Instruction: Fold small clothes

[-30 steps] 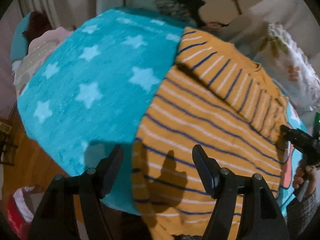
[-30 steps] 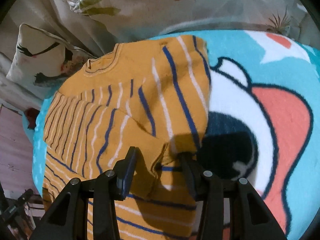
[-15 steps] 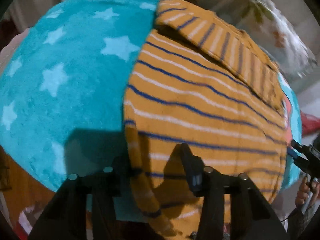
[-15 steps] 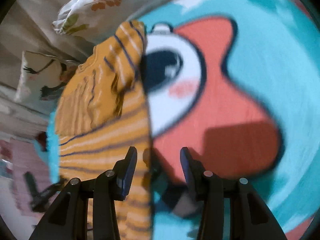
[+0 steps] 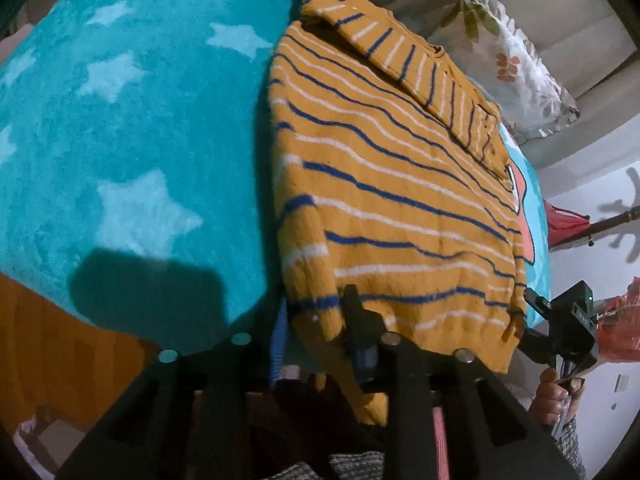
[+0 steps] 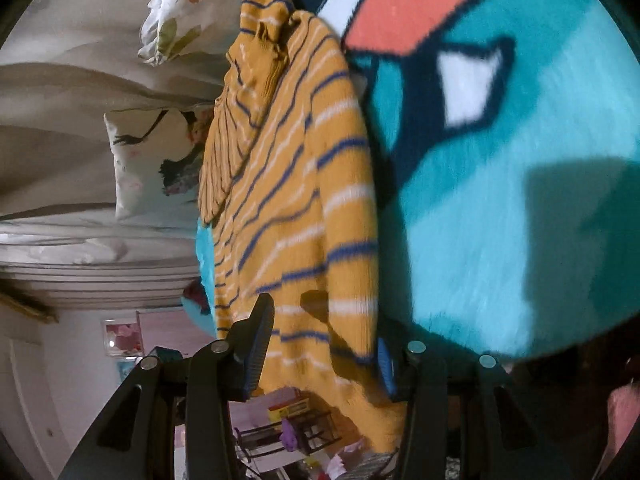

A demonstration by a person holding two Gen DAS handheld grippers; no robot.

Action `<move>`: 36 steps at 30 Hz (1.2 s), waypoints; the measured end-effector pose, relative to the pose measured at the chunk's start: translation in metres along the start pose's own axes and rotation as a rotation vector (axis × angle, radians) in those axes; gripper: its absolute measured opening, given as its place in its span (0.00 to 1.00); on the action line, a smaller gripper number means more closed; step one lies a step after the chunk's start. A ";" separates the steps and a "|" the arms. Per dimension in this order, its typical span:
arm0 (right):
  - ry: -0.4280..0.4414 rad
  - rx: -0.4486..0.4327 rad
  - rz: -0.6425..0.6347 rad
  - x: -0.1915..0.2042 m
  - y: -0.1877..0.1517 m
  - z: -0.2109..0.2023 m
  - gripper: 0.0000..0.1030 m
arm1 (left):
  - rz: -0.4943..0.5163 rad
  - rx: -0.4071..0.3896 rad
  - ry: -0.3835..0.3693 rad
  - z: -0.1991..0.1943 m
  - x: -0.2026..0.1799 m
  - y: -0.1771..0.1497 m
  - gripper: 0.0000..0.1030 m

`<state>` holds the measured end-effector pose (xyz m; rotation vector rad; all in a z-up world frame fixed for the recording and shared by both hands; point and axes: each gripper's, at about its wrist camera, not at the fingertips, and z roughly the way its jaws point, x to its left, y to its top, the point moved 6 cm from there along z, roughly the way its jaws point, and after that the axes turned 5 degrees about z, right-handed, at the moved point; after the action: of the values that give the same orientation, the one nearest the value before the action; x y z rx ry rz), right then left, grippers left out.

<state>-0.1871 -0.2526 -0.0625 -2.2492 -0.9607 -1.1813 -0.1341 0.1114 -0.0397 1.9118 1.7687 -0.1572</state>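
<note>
Left hand-held gripper (image 5: pixel 316 320): left finger hidden under sweater (image 5: pixel 392 200) hem. Right wrist view motion-blurred; sweater hem runs off bottom edge.

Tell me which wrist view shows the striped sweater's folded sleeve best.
The left wrist view: the sleeve lies sharp across the top of the striped sweater. The right wrist view shows the sleeve blurred, bunched and foreshortened.
</note>
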 end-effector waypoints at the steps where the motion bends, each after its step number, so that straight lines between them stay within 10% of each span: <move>1: -0.006 -0.006 -0.002 0.000 -0.001 -0.001 0.48 | 0.008 -0.002 -0.004 0.000 -0.003 0.000 0.38; 8: -0.052 -0.030 -0.027 0.007 -0.008 0.006 0.48 | 0.049 -0.016 0.007 0.007 -0.021 -0.010 0.49; 12: -0.068 -0.036 -0.040 0.008 -0.017 0.008 0.48 | -0.003 -0.011 0.019 0.004 -0.010 -0.012 0.21; 17: -0.110 -0.053 -0.068 0.013 -0.024 0.012 0.48 | -0.101 -0.015 -0.035 0.001 0.007 -0.018 0.09; 21: -0.213 -0.036 -0.095 0.010 -0.025 0.017 0.09 | -0.143 -0.019 -0.060 -0.004 0.011 -0.016 0.08; 36: -0.158 -0.078 -0.130 0.026 -0.060 -0.023 0.07 | -0.023 -0.086 -0.075 -0.061 -0.001 -0.029 0.04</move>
<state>-0.2338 -0.2168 -0.0253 -2.4021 -1.1560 -1.1260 -0.1782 0.1376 0.0040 1.8026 1.7210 -0.1560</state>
